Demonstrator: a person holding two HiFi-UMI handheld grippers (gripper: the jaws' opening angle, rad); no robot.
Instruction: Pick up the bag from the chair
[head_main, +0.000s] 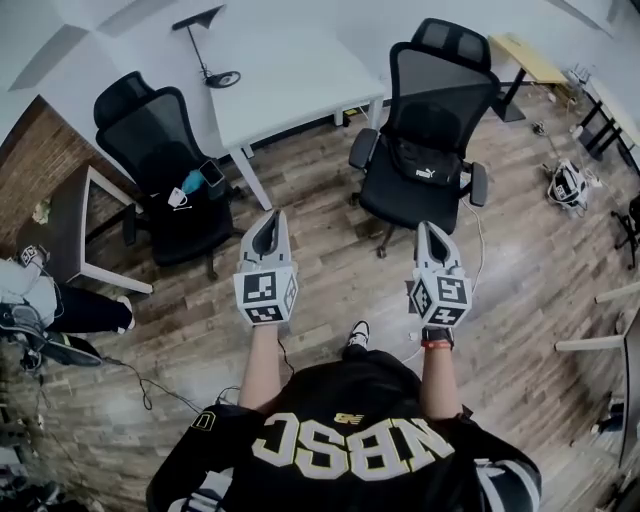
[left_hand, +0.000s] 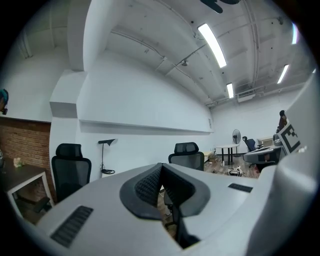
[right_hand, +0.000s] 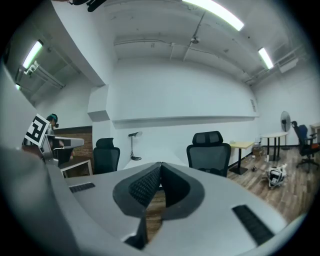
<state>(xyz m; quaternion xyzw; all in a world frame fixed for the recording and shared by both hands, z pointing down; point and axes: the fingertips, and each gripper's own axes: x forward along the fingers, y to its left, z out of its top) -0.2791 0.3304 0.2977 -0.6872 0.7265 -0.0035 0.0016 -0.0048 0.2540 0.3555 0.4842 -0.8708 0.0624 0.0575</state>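
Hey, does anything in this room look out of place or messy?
A black bag sits on the right chair's seat, and small items litter the left chair's seat. Nothing looks spilled or broken.

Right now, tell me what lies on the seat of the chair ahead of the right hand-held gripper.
A black Puma bag against the backrest; the seat beneath it is covered.

A wood-plank floor (head_main: 330, 290) runs under a white table (head_main: 290, 80) bearing a black lamp (head_main: 222, 78), with a dark table (head_main: 70, 215) by the brick wall (head_main: 30, 165) and a yellow-topped table (head_main: 530, 55) far right — white walls (right_hand: 175, 95), ceiling strip lights (left_hand: 212, 45) overhead.
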